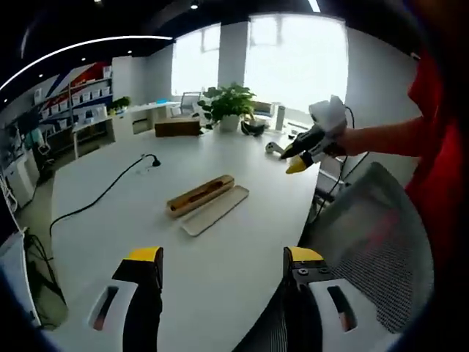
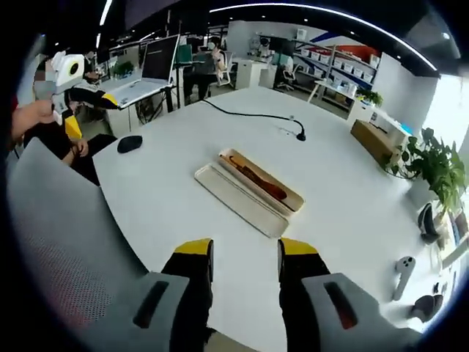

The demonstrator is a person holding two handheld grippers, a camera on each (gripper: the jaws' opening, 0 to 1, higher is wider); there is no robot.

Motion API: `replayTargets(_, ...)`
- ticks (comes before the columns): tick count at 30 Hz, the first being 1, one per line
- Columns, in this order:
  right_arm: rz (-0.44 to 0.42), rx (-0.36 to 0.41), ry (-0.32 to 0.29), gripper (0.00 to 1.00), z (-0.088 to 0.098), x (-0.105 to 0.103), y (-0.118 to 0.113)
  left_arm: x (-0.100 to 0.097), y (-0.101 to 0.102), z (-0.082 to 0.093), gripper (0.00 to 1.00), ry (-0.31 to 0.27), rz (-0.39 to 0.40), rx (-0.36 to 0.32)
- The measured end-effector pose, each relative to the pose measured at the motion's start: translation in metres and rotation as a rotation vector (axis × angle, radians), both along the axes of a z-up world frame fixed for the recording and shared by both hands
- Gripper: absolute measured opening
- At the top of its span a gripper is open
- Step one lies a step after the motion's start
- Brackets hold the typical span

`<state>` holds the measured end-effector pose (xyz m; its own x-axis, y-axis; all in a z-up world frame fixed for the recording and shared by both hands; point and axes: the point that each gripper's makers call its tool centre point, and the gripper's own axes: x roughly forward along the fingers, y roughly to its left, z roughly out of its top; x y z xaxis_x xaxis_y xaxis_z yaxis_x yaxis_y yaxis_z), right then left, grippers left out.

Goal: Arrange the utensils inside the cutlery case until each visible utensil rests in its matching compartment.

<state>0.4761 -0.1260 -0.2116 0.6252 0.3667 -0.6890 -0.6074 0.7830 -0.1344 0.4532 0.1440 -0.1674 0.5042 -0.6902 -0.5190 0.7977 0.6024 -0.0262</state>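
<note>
In the left gripper view, the left gripper (image 1: 223,265) hung above the near edge of the white table (image 1: 146,198), its two yellow-tipped jaws spread wide with nothing between them. Ahead of those jaws, well apart from them, lay the wooden cutlery case (image 1: 199,195), open, with a dark reddish utensil resting lengthwise inside it. Its pale lid (image 1: 215,210) lay flat on the table just beside the case, on the side nearer the gripper. Up and to the right of the case, the right gripper (image 1: 299,163) was held in the air by a person's hand over the table's far edge; whether its jaws were apart could not be told from here. A black cable (image 1: 102,192) ran across the table to the left of the case, and a potted plant (image 1: 229,106) stood beyond it.

In the right gripper view, the right gripper (image 2: 245,255) also had its jaws spread and empty, over the table's near edge. The case (image 2: 261,180) and lid (image 2: 238,199) lay ahead of it, side by side and touching or nearly so. The left gripper (image 2: 86,103) showed far to the left. A black computer mouse (image 2: 130,144) sat on the table near that side.
</note>
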Motion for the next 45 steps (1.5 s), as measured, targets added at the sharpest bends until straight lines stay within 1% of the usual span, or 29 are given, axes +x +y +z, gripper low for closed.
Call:
replayTargets(1,0.016,-0.010,0.001,0.45,-0.003,-0.001,-0.001,0.008,-0.005,-0.001,0.68,-0.016,0.025,-0.044)
replayTargets(2,0.050,-0.048,0.027,0.46,-0.008,-0.005,-0.003,0.012,-0.005,-0.006,0.68,0.008,0.058,-0.052)
replayTargets(3,0.056,-0.085,0.032,0.44,-0.010,-0.005,-0.007,0.015,-0.008,-0.011,0.68,0.024,0.062,-0.039)
replayTargets(4,0.064,-0.128,0.022,0.42,-0.009,-0.004,-0.011,0.016,-0.011,-0.011,0.69,0.015,0.049,-0.037)
replayTargets(5,0.079,-0.152,0.006,0.40,-0.008,-0.003,-0.012,0.015,-0.016,-0.010,0.68,-0.004,0.014,-0.028)
replayTargets(6,0.104,-0.163,-0.007,0.37,-0.006,-0.001,-0.010,0.015,-0.018,-0.010,0.68,-0.013,-0.004,-0.009)
replayTargets(8,0.101,-0.151,-0.002,0.37,-0.006,0.002,-0.008,0.016,-0.018,-0.013,0.68,-0.041,-0.038,0.044)
replayTargets(9,0.102,-0.151,-0.002,0.37,-0.006,0.003,-0.007,0.017,-0.016,-0.018,0.68,-0.033,-0.036,0.063)
replayTargets(11,0.127,-0.165,-0.007,0.37,-0.006,0.004,-0.003,0.019,-0.015,-0.021,0.68,-0.029,-0.033,0.056)
replayTargets(12,0.142,-0.177,-0.013,0.37,-0.005,0.005,-0.002,0.019,-0.014,-0.023,0.68,-0.013,-0.030,0.053)
replayTargets(14,0.167,-0.228,-0.024,0.37,-0.007,0.006,-0.003,0.020,-0.013,-0.023,0.68,-0.005,-0.024,0.035)
replayTargets(17,0.147,-0.218,-0.017,0.38,-0.011,0.003,0.001,0.021,-0.012,-0.026,0.68,0.012,-0.009,0.025)
replayTargets(19,0.138,-0.211,-0.024,0.38,-0.012,-0.001,0.005,0.022,-0.013,-0.027,0.68,0.006,-0.007,0.024)
replayTargets(23,0.113,-0.186,-0.030,0.42,-0.015,-0.006,0.009,0.021,-0.017,-0.026,0.68,-0.006,-0.045,0.048)
replayTargets(25,0.078,-0.158,-0.006,0.44,-0.017,-0.009,0.010,0.021,-0.017,-0.026,0.69,-0.003,-0.053,0.049)
replayTargets(28,0.064,-0.148,-0.026,0.42,-0.010,-0.010,0.009,0.024,-0.017,-0.023,0.70,0.005,-0.043,0.022)
replayTargets(30,0.038,-0.133,-0.030,0.42,-0.006,-0.011,0.006,0.025,-0.021,-0.024,0.70,0.029,-0.044,0.002)
replayTargets(31,0.021,-0.126,-0.034,0.41,-0.005,-0.011,0.005,0.025,-0.025,-0.025,0.70,0.021,-0.054,0.002)
replayTargets(32,-0.018,-0.097,-0.036,0.40,-0.003,-0.010,0.003,0.025,-0.027,-0.025,0.70,0.009,-0.061,0.007)
replayTargets(33,-0.043,-0.077,-0.028,0.39,-0.002,-0.009,0.003,0.029,-0.030,-0.026,0.70,-0.023,-0.063,0.025)
replayTargets(34,-0.062,-0.084,-0.024,0.38,-0.002,-0.007,0.000,0.037,-0.027,-0.025,0.73,-0.063,-0.029,0.039)
replayTargets(35,-0.075,-0.094,-0.023,0.37,-0.002,-0.005,-0.003,0.047,-0.025,-0.022,0.76,-0.101,0.028,0.027)
replayTargets(36,-0.083,-0.113,-0.016,0.37,-0.002,-0.005,-0.007,0.049,-0.025,-0.024,0.78,-0.080,0.053,0.014)
replayTargets(37,-0.090,-0.154,-0.007,0.37,-0.002,-0.003,-0.014,0.049,-0.026,-0.025,0.78,-0.028,0.079,-0.014)
replayTargets(38,-0.086,-0.157,-0.018,0.37,0.000,-0.001,-0.015,0.048,-0.030,-0.023,0.78,-0.011,0.077,-0.046)
replayTargets(39,-0.086,-0.146,-0.028,0.37,0.004,0.001,-0.015,0.048,-0.034,-0.020,0.77,-0.017,0.057,-0.070)
replayTargets(42,-0.090,-0.139,-0.035,0.37,0.009,0.004,-0.018,0.050,-0.032,-0.026,0.73,-0.018,0.032,-0.012)
replayTargets(43,-0.064,-0.159,-0.046,0.38,0.010,0.006,-0.018,0.051,-0.031,-0.028,0.72,-0.029,0.016,0.012)
replayTargets(45,-0.022,-0.205,-0.054,0.40,0.009,0.008,-0.019,0.054,-0.033,-0.031,0.70,-0.028,-0.007,0.016)
